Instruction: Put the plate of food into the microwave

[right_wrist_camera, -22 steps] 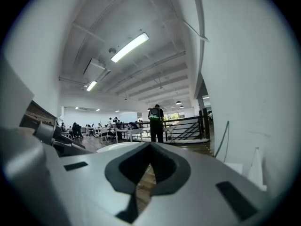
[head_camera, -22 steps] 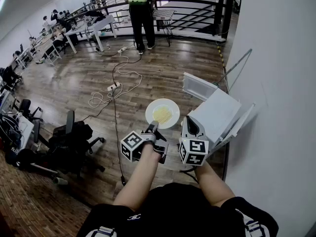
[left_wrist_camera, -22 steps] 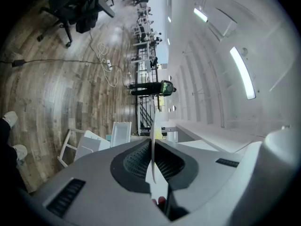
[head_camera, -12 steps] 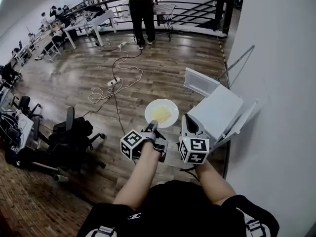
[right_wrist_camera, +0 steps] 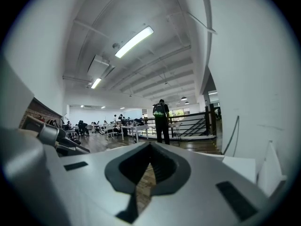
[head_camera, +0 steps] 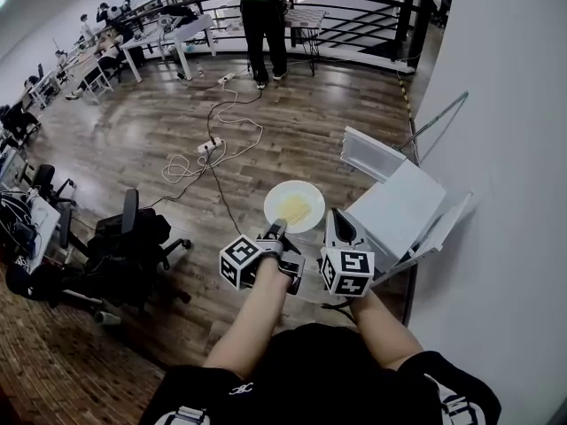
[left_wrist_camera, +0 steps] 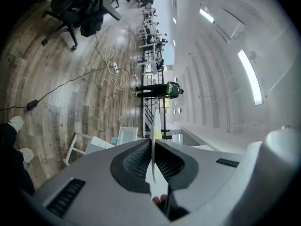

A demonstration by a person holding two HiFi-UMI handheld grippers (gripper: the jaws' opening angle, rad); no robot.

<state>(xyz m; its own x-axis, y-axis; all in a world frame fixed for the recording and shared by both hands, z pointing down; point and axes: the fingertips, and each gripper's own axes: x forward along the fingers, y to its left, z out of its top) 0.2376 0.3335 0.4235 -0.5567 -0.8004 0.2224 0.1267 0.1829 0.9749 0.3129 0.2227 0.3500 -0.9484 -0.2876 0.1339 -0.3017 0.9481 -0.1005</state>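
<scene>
A white plate with yellow food hangs level above the wooden floor. My left gripper is shut on its near rim. In the left gripper view the plate shows edge-on, pinched between the two dark pads, with my left gripper closed around it. The white microwave stands just right of the plate, its door swung open at the far side. My right gripper hovers between plate and microwave, shut and holding nothing; my right gripper shows tips that meet.
A white wall runs along the right. Cables and a power strip lie on the floor ahead. A black office chair stands at the left. A person stands by a railing far ahead, near desks.
The plate stays in my left gripper's grip and both grippers keep their pose. The view has drifted a little, so the microwave sits slightly further right in the picture.
</scene>
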